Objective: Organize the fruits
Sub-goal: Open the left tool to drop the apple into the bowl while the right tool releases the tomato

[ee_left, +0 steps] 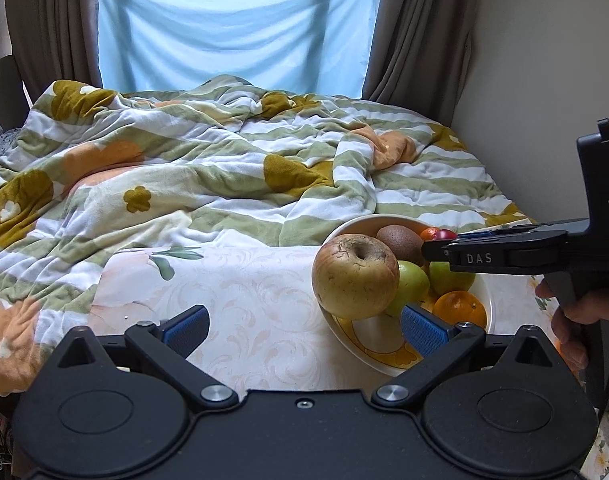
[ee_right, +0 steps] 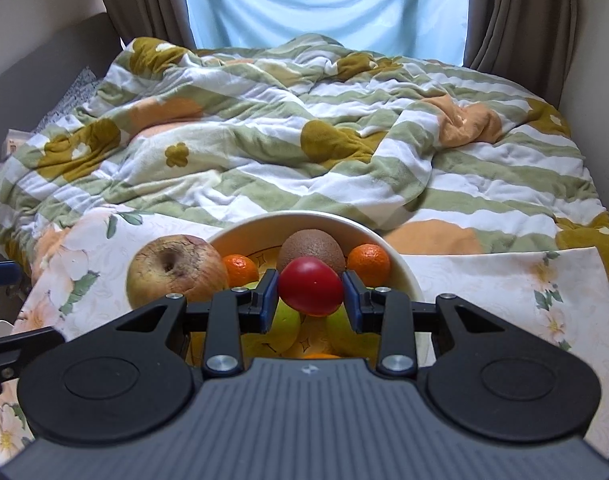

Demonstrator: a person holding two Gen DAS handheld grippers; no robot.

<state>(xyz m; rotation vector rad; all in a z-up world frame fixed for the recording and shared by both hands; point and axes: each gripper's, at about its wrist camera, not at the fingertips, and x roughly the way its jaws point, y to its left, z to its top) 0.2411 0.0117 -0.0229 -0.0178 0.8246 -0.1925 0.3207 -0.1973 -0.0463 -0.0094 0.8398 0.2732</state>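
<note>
The right gripper (ee_right: 310,296) is clamping a red plum (ee_right: 311,286) over the bowl (ee_right: 400,276); left gripper (ee_left: 302,326) is hanging wide open nearby. Next move probably means lowering and releasing gently among the fruit.

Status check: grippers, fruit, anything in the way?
Right gripper shut on red fruit over the bowl. Left gripper open, empty. Big apple perched on bowl's left rim.
</note>
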